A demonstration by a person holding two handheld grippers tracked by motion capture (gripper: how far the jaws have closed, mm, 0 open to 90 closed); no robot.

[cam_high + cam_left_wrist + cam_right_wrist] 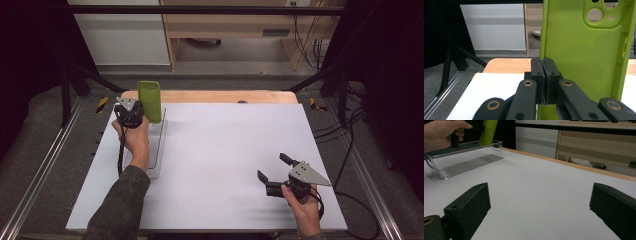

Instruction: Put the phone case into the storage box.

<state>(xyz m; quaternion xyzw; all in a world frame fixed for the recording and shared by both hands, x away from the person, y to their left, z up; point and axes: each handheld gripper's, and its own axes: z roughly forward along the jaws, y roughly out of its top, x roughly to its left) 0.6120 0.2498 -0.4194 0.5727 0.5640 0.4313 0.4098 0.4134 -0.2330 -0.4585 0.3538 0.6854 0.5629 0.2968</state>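
Observation:
My left gripper (141, 113) is shut on the side edge of a lime-green phone case (150, 101), which it holds upright over the far end of a clear plastic bin (160, 150) at the table's left. In the left gripper view the jaws (543, 77) are pressed together on the case's thin wall, and the case (581, 62) shows its camera cut-outs at the top. My right gripper (271, 166) rests open at the table's near right with nothing between its jaws (539, 205). In its view the case (487, 130) and the bin (461, 166) stand far off at the left.
The white tabletop (225, 145) has a wooden strip (215, 96) along its far edge. Black frame posts stand at both sides. Behind the table is a wooden desk (225, 25), and cables (350, 150) lie on the floor at the right.

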